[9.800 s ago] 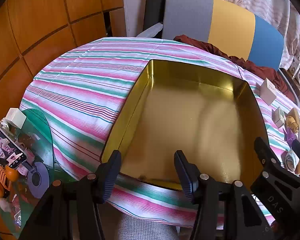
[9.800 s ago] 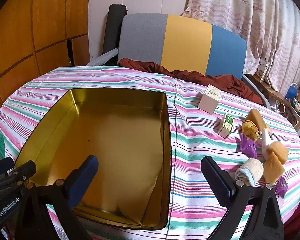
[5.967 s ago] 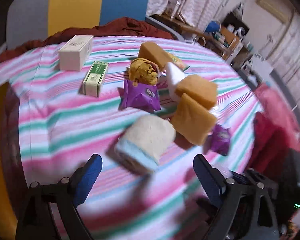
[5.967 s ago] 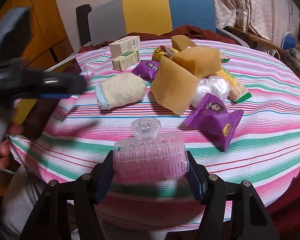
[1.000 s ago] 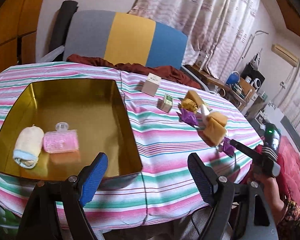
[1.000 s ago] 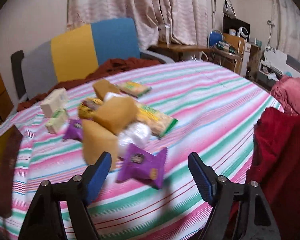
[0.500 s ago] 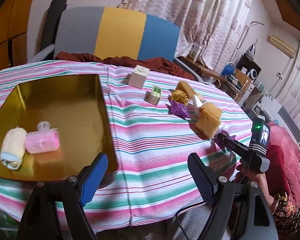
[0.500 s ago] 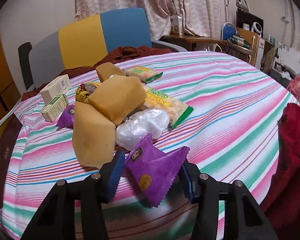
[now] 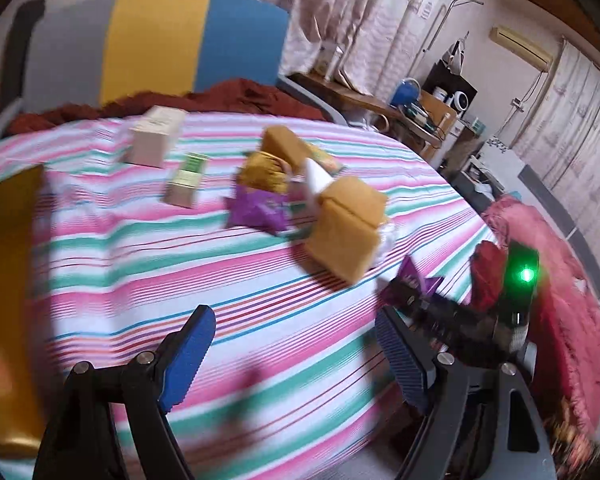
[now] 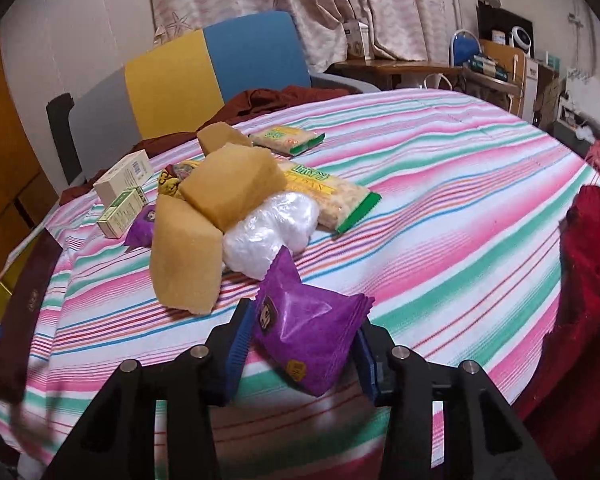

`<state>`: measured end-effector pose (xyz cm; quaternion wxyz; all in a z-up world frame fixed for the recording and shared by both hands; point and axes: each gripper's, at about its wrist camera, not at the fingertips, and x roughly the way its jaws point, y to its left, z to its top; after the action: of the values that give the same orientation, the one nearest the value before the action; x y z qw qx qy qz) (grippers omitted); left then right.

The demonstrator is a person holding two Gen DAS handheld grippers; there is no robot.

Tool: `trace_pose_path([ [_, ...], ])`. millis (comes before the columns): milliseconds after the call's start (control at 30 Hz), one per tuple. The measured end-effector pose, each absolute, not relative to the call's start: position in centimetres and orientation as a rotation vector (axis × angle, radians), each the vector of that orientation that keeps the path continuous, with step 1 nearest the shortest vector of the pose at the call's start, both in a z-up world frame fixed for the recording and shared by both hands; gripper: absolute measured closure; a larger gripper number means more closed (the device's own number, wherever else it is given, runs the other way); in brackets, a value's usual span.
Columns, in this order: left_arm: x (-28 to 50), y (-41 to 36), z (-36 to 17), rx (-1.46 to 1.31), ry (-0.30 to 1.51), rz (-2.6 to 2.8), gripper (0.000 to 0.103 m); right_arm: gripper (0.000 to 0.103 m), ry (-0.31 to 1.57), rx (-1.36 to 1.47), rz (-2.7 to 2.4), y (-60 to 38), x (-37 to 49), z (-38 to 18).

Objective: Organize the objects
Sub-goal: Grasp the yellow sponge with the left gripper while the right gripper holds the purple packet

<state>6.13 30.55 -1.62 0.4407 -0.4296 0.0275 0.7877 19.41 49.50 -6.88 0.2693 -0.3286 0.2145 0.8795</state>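
The right gripper [image 10: 300, 344] is closing on a crinkly purple foil snack packet [image 10: 306, 330], just in front of the tan sponge block [image 10: 186, 258]; the left gripper [image 9: 296, 354] gapes empty above the striped desk [image 9: 140, 264].

The right gripper [image 10: 300, 344] is angled down, its jaws being closed onto a purple snack packet [image 10: 304, 332] pressed between the blue pads. The left gripper [image 9: 296, 356] is held tilted downward with jaws spread wide, nothing between them.
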Motion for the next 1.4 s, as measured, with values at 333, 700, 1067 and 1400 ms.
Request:
trace_pose_path([
  [333,2.8,38.3,-5.2,-1.295,-0.170,1.828,0.017,0.057,0.587,-0.897,2.382,49.5,19.4,-7.2],
  [700,1.1,41.5,-8.2,-1.443,-0.390,1.719,0.017,0.056,0.598,-0.891,2.382,49.6,19.4,-7.3],
  [1067,0.9,38.8,-8.8,-1.414,-0.436,1.696,0.043,0.056,0.577,-0.894,2.382,49.5,19.3,-7.2],
  [1400,1.8,33.6,-7.7,-1.314,-0.444,1.711,0.043,0.061,0.640,-0.877,2.402,48.8,19.3,-6.8],
])
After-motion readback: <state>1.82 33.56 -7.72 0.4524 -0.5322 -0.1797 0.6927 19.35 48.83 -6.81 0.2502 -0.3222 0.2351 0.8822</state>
